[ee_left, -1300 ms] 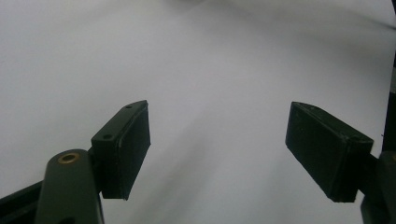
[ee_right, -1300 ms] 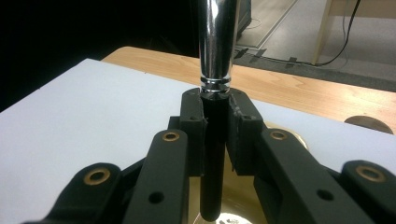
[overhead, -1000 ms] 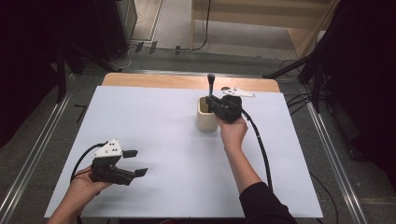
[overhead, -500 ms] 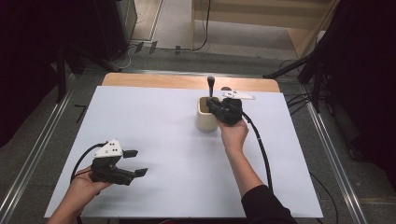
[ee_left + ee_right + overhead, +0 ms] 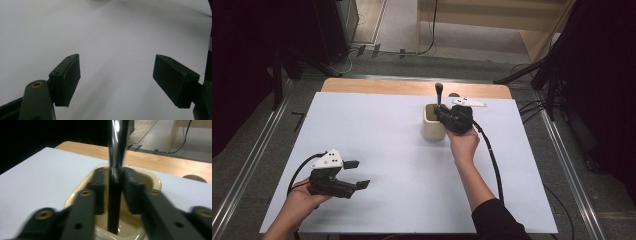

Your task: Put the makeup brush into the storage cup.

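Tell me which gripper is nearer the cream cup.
Right. The right gripper sits over the cream cup, jaws astride the black utensil; the left gripper is far off, near the table's front-left.

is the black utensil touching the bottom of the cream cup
Touching. The right gripper view shows the black utensil standing in the cream cup, its lower end resting on the cup's glossy floor.

Glossy black, with a bright glint along the slender upright utensil handle (image 5: 116, 170) between the matt black pads of the right gripper (image 5: 113, 190). Pale cream, shiny glaze on the squarish ceramic cup (image 5: 155, 178) beneath. Plain white sheet-covered table (image 5: 382, 130) all round; light wood strip (image 5: 155, 162) beyond. Black left gripper (image 5: 354, 175), grey-white top plate.
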### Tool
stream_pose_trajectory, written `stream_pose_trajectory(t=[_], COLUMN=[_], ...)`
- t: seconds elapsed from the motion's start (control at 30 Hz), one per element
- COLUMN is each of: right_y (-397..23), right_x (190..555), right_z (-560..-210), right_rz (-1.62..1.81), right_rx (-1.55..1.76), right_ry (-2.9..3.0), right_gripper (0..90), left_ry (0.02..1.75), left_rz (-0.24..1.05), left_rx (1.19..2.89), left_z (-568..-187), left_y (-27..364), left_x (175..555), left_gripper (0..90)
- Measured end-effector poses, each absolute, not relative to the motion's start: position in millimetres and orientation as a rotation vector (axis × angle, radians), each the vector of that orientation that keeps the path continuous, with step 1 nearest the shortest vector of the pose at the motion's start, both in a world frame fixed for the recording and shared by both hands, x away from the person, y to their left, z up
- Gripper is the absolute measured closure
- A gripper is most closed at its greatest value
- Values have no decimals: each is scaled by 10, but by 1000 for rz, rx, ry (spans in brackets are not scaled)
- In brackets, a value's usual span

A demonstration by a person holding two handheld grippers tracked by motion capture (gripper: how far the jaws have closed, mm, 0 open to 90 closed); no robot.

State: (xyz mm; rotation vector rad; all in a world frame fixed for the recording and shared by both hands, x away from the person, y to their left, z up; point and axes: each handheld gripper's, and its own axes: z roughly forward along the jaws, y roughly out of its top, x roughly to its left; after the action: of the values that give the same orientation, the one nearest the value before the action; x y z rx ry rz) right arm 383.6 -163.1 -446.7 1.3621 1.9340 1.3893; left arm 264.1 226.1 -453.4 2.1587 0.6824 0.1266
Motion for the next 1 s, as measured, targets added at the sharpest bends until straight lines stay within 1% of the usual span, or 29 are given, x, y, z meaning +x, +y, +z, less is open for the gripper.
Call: stream_pose_trajectory(t=[0.07, 0.1, 0.2, 0.67, 1.0], right_y=[-1642, -1649, -1697, -1771, -1756], right_x=[3815, 3796, 3771, 3669, 3568], right_z=[-4435, -4410, -4366, -4295, -4272], right_rz=[1416, 1414, 1420, 1439, 1448], right_rx=[1305, 1298, 1297, 1272, 1217], right_ry=[1931, 1910, 1891, 1980, 2083], right_gripper=[492, 439, 360, 277, 273], left_ry=[685, 686, 685, 688, 691], left_rz=[126, 124, 125, 132, 132], left_rx=[2158, 2155, 2155, 2152, 2153], left_z=[-4530, -4528, -4528, -4523, -4526], left_y=[2260, 2260, 2256, 2269, 2265], left_x=[2642, 2643, 2644, 2646, 2654], left_gripper=[230, 230, 231, 230, 230])
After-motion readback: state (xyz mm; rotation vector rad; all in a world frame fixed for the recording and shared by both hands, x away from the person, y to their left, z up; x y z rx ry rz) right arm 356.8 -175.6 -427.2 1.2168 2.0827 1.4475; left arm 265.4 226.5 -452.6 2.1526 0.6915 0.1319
